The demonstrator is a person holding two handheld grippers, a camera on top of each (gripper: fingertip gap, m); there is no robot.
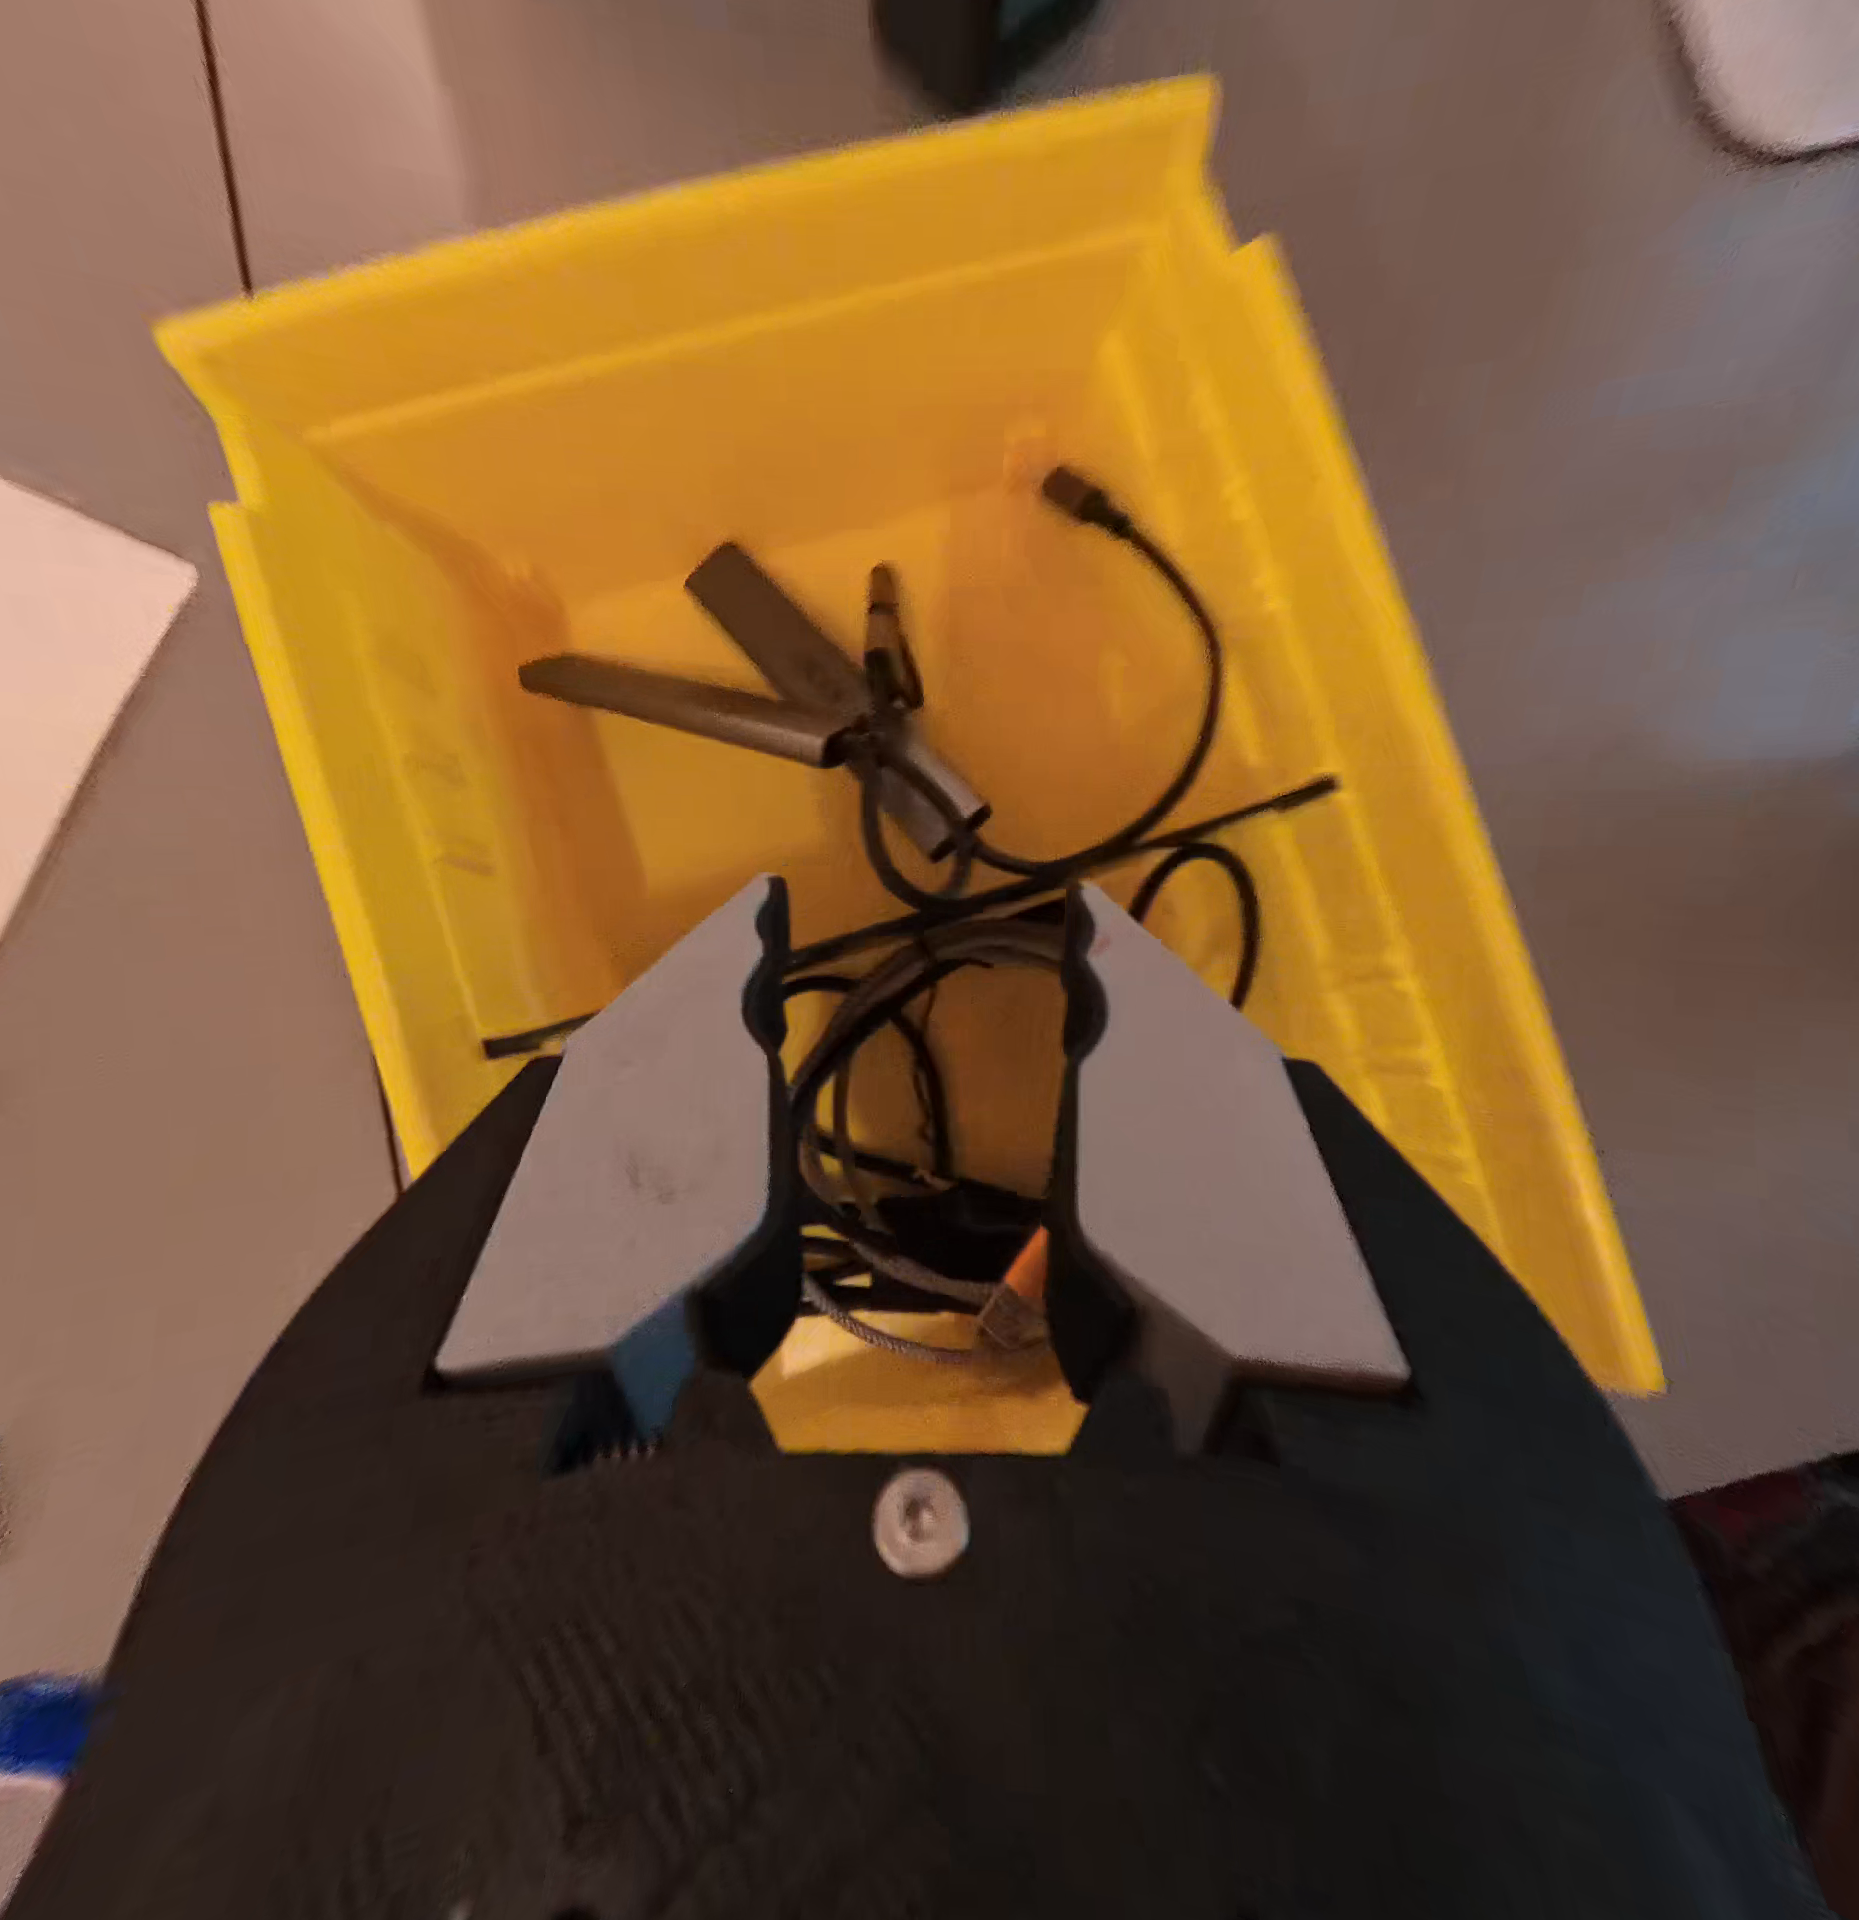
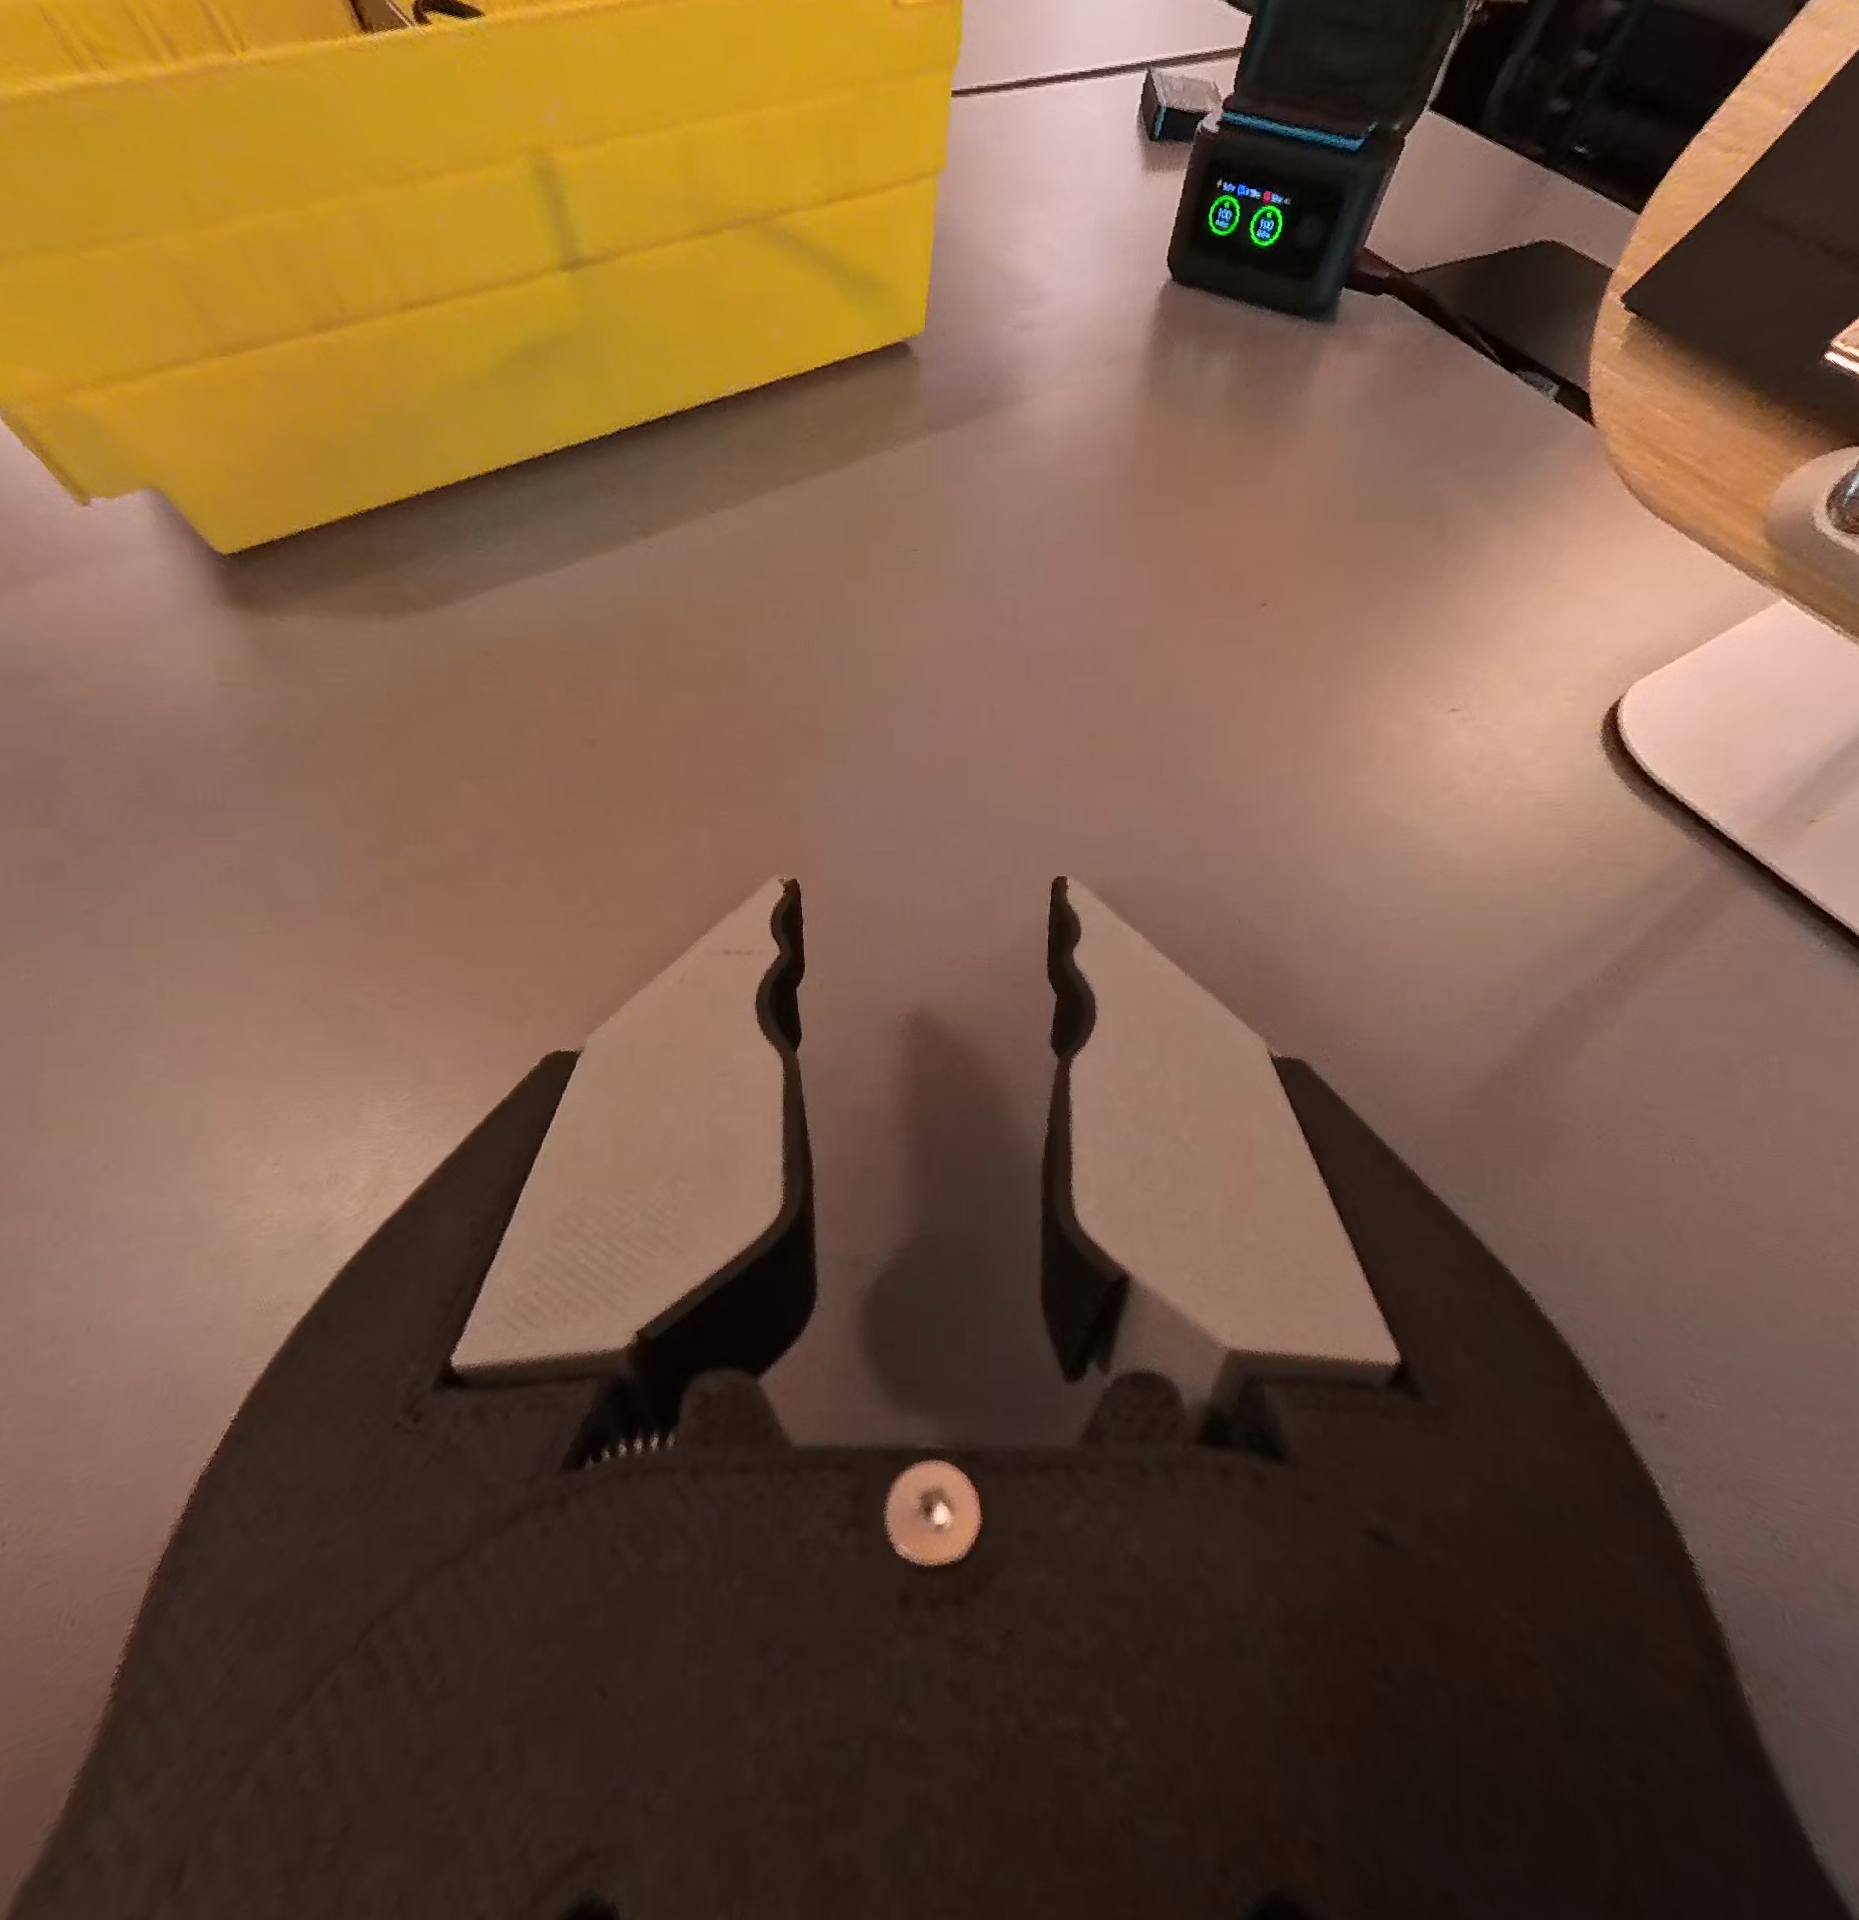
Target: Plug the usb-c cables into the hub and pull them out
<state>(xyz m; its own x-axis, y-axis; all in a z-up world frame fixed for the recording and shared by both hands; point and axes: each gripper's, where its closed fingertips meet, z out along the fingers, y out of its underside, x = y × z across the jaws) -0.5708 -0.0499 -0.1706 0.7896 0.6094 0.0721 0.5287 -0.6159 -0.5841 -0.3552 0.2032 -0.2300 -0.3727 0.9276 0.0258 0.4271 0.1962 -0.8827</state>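
Observation:
In the left wrist view a yellow bin [image 1: 759, 312] holds grey stick-shaped hubs [image 1: 686, 694] and a tangle of black and braided cables [image 1: 904, 1049], one with an orange-tipped plug [image 1: 1018, 1288]. A black cable [image 1: 1195, 665] arcs up to a loose plug [image 1: 1076, 494] at the bin's far right. My left gripper [image 1: 925, 914] hangs open above the tangle, holding nothing. In the right wrist view my right gripper [image 2: 925, 894] is open and empty, low over the bare grey table [image 2: 904, 623]. The yellow bin [image 2: 468, 291] stands at its far left.
A small dark device with a lit screen [image 2: 1263, 234] stands at the back of the table. A wooden stand [image 2: 1714, 416] on a white base [image 2: 1777, 769] is at the right. White paper [image 1: 42, 675] lies left of the bin.

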